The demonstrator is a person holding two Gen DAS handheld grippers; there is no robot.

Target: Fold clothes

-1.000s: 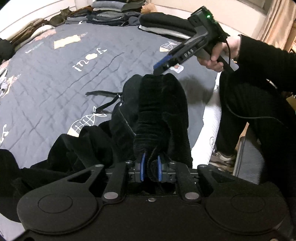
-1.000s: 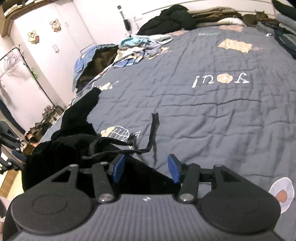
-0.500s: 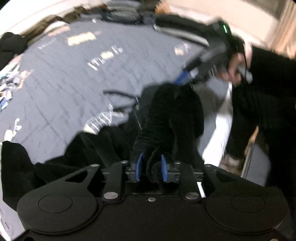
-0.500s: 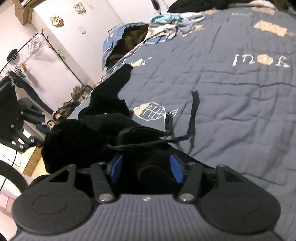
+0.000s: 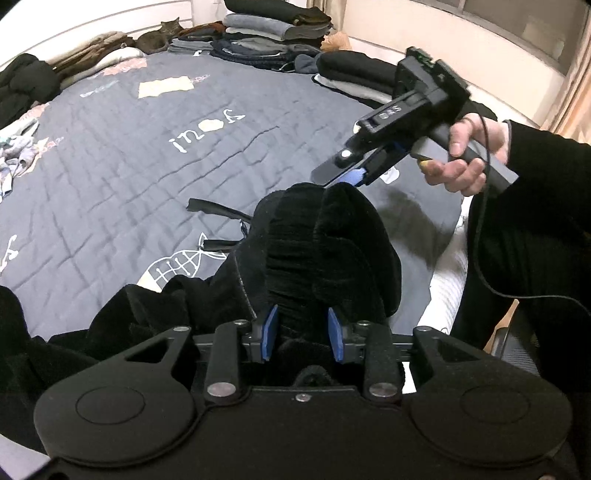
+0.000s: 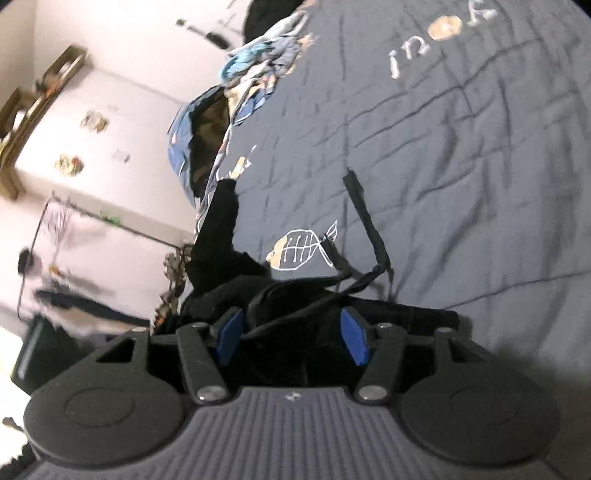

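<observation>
The left wrist view shows the black garment (image 5: 317,251) bunched at the near edge of the bed (image 5: 147,177), a thick ribbed fold of it rising between the blue pads of the left gripper (image 5: 302,334). The jaws stand partly apart with that fold wedged between them; whether they pinch it firmly cannot be told. Only this view shows the right gripper (image 5: 356,176) from outside, held in the person's hand (image 5: 469,158), its tip just above the top of the raised fold. It also shows stacks of folded clothes (image 5: 273,33) at the far end of the bed and a cat (image 5: 159,37) beside them.

The right wrist view, tilted and blurred, shows the right gripper (image 6: 291,334) with jaws wide apart over the garment (image 6: 229,266), a drawstring (image 6: 365,221) trailing across the quilt, and a loose clothes heap (image 6: 255,62) near the wall.

A second ago the left jaws were nearly closed on the fold; now they are wider. The right view has rolled sideways since.
</observation>
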